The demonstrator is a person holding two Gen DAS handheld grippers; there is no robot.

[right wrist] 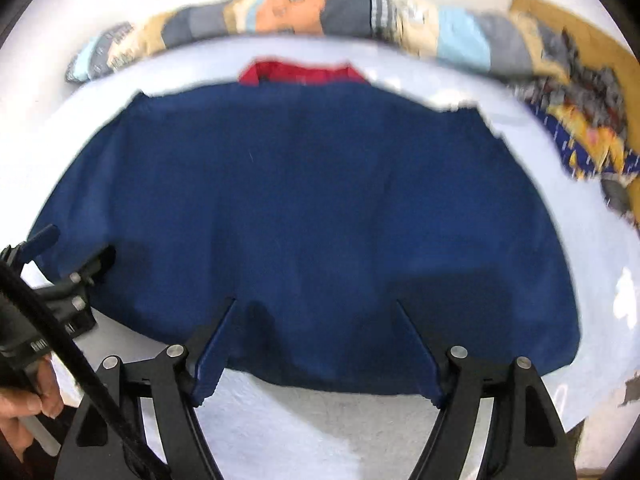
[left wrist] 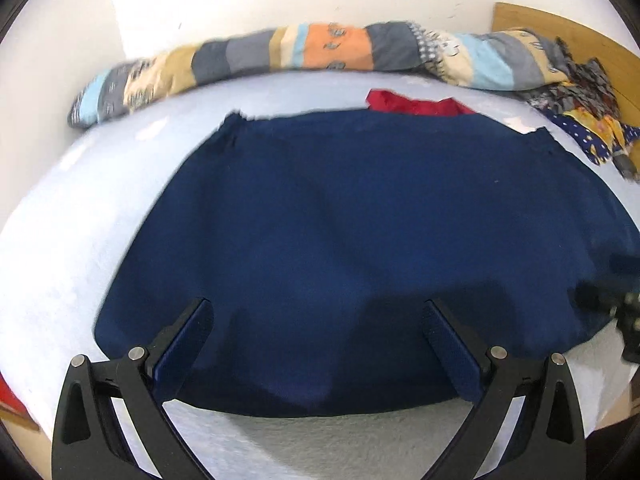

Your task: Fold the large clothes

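Here no legible writing shows on the navy garment [left wrist: 340, 240] or patchwork quilt [left wrist: 320, 50]

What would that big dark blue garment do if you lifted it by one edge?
The blue garment would probably sag and drape, since it lies flat and soft on the bed. It looks thick, so likely fairly heavy. It probably won't slip easily on the sheet.
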